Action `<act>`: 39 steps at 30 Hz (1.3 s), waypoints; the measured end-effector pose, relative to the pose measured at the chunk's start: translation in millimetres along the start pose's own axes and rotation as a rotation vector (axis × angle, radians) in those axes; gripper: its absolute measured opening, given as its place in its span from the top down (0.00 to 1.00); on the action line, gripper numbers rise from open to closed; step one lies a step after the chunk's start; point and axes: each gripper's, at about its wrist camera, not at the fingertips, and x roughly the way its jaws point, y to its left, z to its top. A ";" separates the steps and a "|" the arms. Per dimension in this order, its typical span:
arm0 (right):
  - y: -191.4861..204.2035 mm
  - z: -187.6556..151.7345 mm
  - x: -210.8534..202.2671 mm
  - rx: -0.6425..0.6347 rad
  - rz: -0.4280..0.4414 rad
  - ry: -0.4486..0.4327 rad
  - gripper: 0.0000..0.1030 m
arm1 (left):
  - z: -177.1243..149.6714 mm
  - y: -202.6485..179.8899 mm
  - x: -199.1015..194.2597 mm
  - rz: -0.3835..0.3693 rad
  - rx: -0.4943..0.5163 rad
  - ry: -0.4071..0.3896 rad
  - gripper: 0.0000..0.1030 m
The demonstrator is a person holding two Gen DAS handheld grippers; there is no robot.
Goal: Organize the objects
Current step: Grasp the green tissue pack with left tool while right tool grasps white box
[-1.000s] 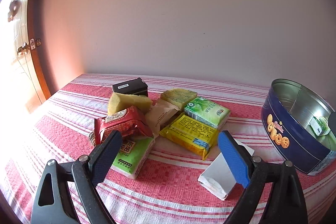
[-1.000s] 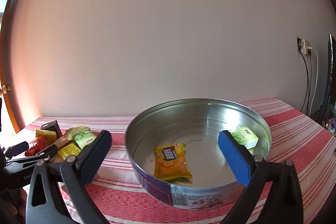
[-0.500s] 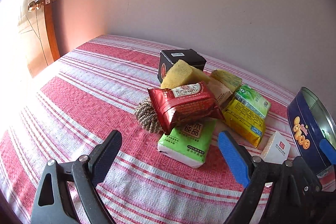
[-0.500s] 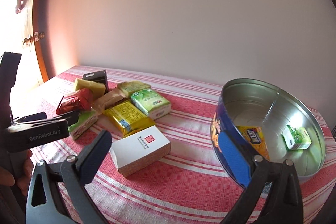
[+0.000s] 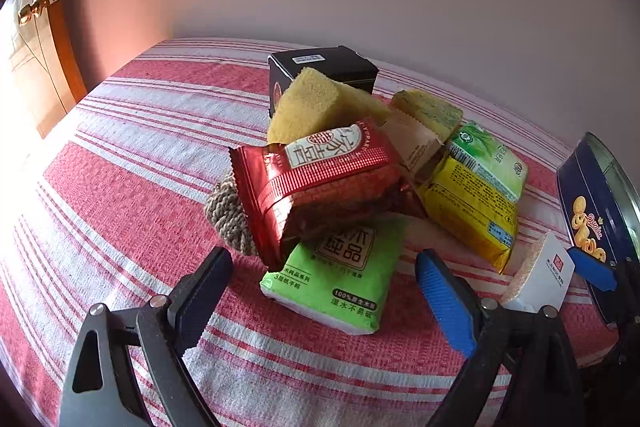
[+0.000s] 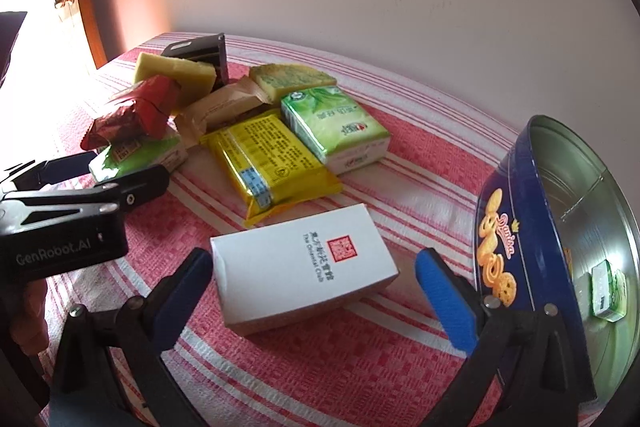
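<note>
The left gripper [image 5: 324, 287] hangs with jaws spread wide and empty, low over the striped cloth [image 5: 120, 195], its fingers framing the green pack [image 5: 340, 279]. A red pouch [image 5: 320, 179] lies on top of that pack, partly over a woven coil [image 5: 228, 215]. Behind them sit 2 sponges, one yellow [image 5: 312, 103] and one greenish [image 5: 428, 109], and a black box [image 5: 324, 65] toward the wall-side edge of the cloth. A tan packet [image 5: 416, 143], a yellow pack [image 5: 472, 211] and a green tissue pack [image 5: 492, 155] lie to the right of the pile.

The right gripper [image 6: 312, 291] is likewise released, holding nothing; the white box [image 6: 300, 263] lies flat on the cloth between its fingers, whether touching them I cannot tell. The blue tin [image 6: 516, 227] stands just right of it near the cloth's right edge, with 1 small green pack [image 6: 608, 291] inside.
</note>
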 end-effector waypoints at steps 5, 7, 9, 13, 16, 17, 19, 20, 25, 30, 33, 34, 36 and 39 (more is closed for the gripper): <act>6.7 -2.1 2.7 -0.032 0.010 0.010 0.15 | -0.6 -2.2 0.0 -0.014 0.011 -0.001 0.14; 6.5 -3.0 1.0 -0.031 0.009 0.008 0.15 | -2.3 1.6 -3.9 -0.011 0.004 -0.013 0.27; 7.4 -3.8 -1.2 -0.034 0.011 0.002 0.16 | -3.9 5.2 -6.5 -0.035 -0.004 -0.021 0.36; 7.6 -6.9 -15.1 -0.026 0.002 -0.062 0.16 | -8.5 8.0 -11.8 -0.114 -0.010 -0.027 0.49; 5.0 -9.3 -28.5 -0.006 0.016 -0.117 0.16 | -13.6 10.8 -19.1 -0.204 -0.034 -0.029 0.49; 3.0 -9.9 -33.6 0.006 0.025 -0.136 0.16 | -15.1 11.6 -20.8 -0.224 -0.038 -0.031 0.49; -1.6 -9.5 -42.7 0.035 0.037 -0.175 0.16 | -15.4 10.2 -23.7 -0.236 -0.044 -0.039 0.49; -4.4 -8.9 -47.8 0.050 0.042 -0.196 0.16 | -14.7 8.9 -23.9 -0.238 -0.047 -0.040 0.50; -17.0 -9.2 -66.5 0.111 0.062 -0.259 0.16 | -18.8 7.9 -45.0 -0.333 -0.023 -0.104 0.50; -29.0 -11.7 -83.0 0.168 0.078 -0.321 0.16 | -26.7 -1.2 -69.4 -0.434 0.017 -0.175 0.50; -33.9 -12.5 -92.0 0.190 0.079 -0.361 0.16 | -26.2 -10.6 -77.1 -0.413 0.023 -0.240 0.50; -35.6 -13.8 -95.7 0.194 0.076 -0.374 0.16 | -26.4 -9.6 -80.1 -0.426 0.011 -0.253 0.50; -38.3 -14.8 -101.9 0.204 0.083 -0.396 0.16 | -26.6 -7.7 -85.1 -0.439 -0.016 -0.278 0.50; -42.5 -15.5 -110.6 0.215 0.104 -0.427 0.16 | -26.5 -6.3 -91.0 -0.414 -0.042 -0.307 0.50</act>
